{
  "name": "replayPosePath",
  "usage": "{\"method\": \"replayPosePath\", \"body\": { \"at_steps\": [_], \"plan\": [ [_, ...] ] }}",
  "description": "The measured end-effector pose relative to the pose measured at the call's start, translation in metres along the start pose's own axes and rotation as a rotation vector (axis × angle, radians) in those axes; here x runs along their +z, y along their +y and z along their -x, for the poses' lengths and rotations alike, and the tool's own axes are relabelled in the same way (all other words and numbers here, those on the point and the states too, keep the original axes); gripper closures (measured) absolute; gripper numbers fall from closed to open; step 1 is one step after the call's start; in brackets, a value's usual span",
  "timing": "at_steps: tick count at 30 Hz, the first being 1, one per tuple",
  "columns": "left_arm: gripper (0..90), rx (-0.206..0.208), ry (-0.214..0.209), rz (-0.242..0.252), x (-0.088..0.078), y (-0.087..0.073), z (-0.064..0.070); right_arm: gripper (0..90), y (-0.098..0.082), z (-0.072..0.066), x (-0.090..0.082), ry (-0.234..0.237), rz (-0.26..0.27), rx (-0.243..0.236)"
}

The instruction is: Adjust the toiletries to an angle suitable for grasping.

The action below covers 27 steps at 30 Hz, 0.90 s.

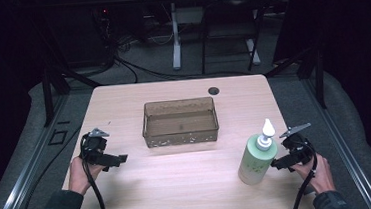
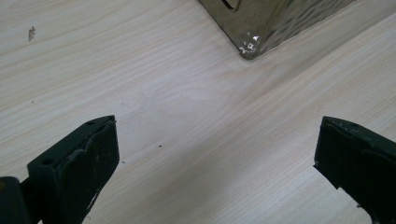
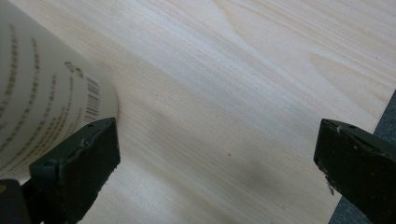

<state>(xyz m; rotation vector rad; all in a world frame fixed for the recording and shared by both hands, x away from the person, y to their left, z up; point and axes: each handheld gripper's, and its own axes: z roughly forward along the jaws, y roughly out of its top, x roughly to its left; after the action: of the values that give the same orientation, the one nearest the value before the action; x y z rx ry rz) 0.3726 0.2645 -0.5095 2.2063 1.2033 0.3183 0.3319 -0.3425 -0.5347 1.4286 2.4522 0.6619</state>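
A pale green pump bottle with a white nozzle stands upright near the table's front right. My right gripper is open just to its right, held by a hand. In the right gripper view the bottle's printed side rises behind the left jaw, and bare wood lies between the wide jaws. A brown see-through bin rests at the table's middle. My left gripper is open at the front left, pointing toward the bin. The bin's corner appears at the top of the left gripper view, beyond the spread jaws.
The light wood table has a small round cable hole at its back. Black cables trail from both grippers off the front edge. Beyond the table lie a dark floor, cables and another desk's legs.
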Motion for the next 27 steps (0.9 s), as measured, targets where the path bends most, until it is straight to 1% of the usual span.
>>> {"method": "replayPosePath", "body": {
  "at_steps": [2, 4, 5, 6, 7, 9, 10, 13, 14, 15, 16, 17, 18, 19, 20, 21, 23, 27],
  "plan": [
    [0.0, -0.003, 0.000, 0.000, 0.000, 0.000, 0.000, 0.5, -0.001, -0.001, -0.002, 0.006, 0.004, -0.008],
    [0.0, -0.006, -0.002, 0.001, 0.000, 0.000, 0.000, 0.6, 0.000, -0.003, -0.002, 0.013, 0.008, 0.000],
    [0.0, -0.007, 0.000, 0.002, 0.000, 0.000, -0.001, 0.9, 0.000, -0.006, -0.004, 0.022, 0.012, -0.016],
    [0.0, -0.007, 0.000, 0.002, 0.000, 0.000, -0.001, 0.9, 0.000, -0.006, -0.004, 0.022, 0.012, -0.016],
    [0.0, -0.008, -0.001, 0.002, 0.000, -0.001, -0.001, 0.9, 0.000, -0.007, -0.006, 0.017, 0.009, -0.028],
    [0.0, -0.005, -0.001, 0.000, 0.000, -0.001, 0.000, 1.1, 0.001, -0.011, -0.010, 0.028, 0.019, -0.033],
    [0.0, -0.005, -0.001, 0.000, 0.000, -0.001, 0.000, 1.1, 0.001, -0.011, -0.010, 0.028, 0.019, -0.033],
    [0.0, -0.004, 0.000, -0.004, 0.000, -0.001, 0.000, 1.6, -0.001, -0.014, -0.015, 0.028, 0.024, -0.049],
    [0.0, -0.002, -0.001, -0.006, 0.000, -0.001, 0.000, 1.7, -0.003, -0.015, -0.016, 0.039, 0.030, -0.052],
    [0.0, -0.001, -0.001, -0.005, 0.000, -0.001, 0.000, 1.8, -0.006, -0.016, -0.019, 0.038, 0.030, -0.070],
    [0.0, 0.002, -0.003, -0.004, 0.000, -0.001, 0.000, 1.8, -0.006, -0.016, -0.019, 0.038, 0.030, -0.070],
    [0.0, 0.001, -0.005, -0.005, 0.000, 0.000, 0.000, 1.8, -0.008, -0.018, -0.019, 0.048, 0.042, -0.060],
    [0.0, 0.002, -0.007, -0.005, 0.000, 0.000, 0.000, 1.9, -0.010, -0.019, -0.022, 0.062, 0.048, -0.068],
    [0.0, 0.002, -0.007, -0.005, 0.000, 0.000, 0.000, 1.9, -0.010, -0.019, -0.022, 0.062, 0.048, -0.068],
    [0.0, 0.000, -0.010, -0.004, 0.000, -0.001, 0.000, 1.9, -0.012, -0.023, -0.026, 0.079, 0.059, -0.080],
    [0.0, 0.000, -0.009, -0.004, 0.000, -0.001, 0.000, 1.8, -0.013, -0.026, -0.027, 0.083, 0.064, -0.095],
    [0.0, 0.000, -0.008, -0.005, 0.001, 0.000, 0.000, 1.8, -0.014, -0.028, -0.029, 0.083, 0.071, -0.100],
    [0.0, 0.004, -0.008, -0.004, 0.001, 0.000, 0.000, 1.8, -0.019, -0.035, -0.035, 0.112, 0.105, -0.132]
  ]
}}
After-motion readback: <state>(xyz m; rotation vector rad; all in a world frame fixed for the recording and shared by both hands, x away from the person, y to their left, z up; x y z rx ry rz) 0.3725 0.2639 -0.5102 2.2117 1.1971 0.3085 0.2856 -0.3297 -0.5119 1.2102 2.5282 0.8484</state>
